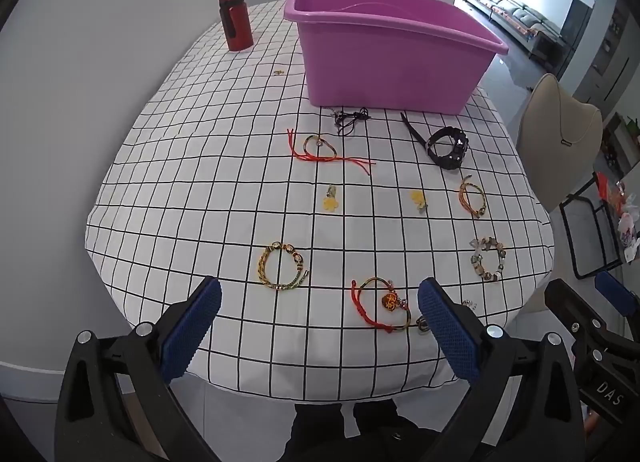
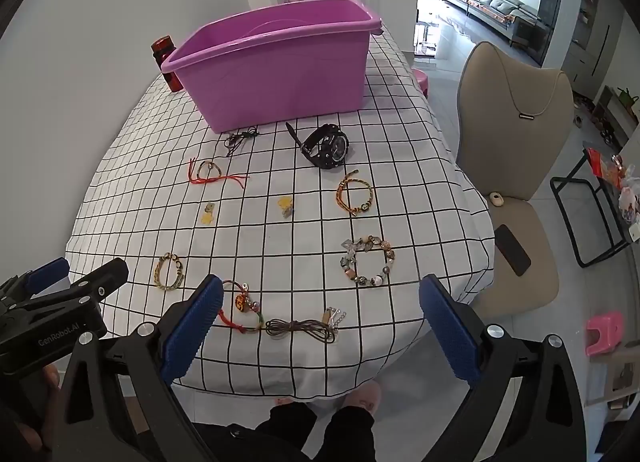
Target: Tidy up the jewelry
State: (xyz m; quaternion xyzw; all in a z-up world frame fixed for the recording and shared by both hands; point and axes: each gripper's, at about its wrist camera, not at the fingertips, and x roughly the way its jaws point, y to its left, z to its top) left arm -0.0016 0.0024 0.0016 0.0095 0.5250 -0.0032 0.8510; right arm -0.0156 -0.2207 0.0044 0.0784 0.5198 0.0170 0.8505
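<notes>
Both grippers noted with jaws spread wide and empty: left gripper (image 1: 320, 326), right gripper (image 2: 320, 326), each poised above the near edge of the white black-gridded tablecloth (image 1: 200, 190).

Nearest the left blue pads: red cord bracelet with round orange charm (image 1: 382, 306). Judged light and limp; best pinched at the cord beside the charm, not on the charm itself, likely slippery.

Just beside it, toward the right gripper: coiled brown cord necklace with small metal chain end (image 2: 300, 328). Soft, prone to uncoil; best gripped across the bundled middle.

Further out: green-and-gold braided bracelet (image 1: 282, 266), holding its loop, so somewhat stiff; chunky bracelet of mixed stone beads (image 2: 368, 260), heavier, hard, likely to roll between pads, so best pinched on the string between beads.

Mid-table: two small yellow charms (image 1: 330, 202), flat, awkward to lift.

Far end: black wristwatch (image 2: 326, 146), heaviest and rigid, best taken by the strap, lying just before the open purple plastic tub (image 2: 280, 62), presumed destination.
</notes>
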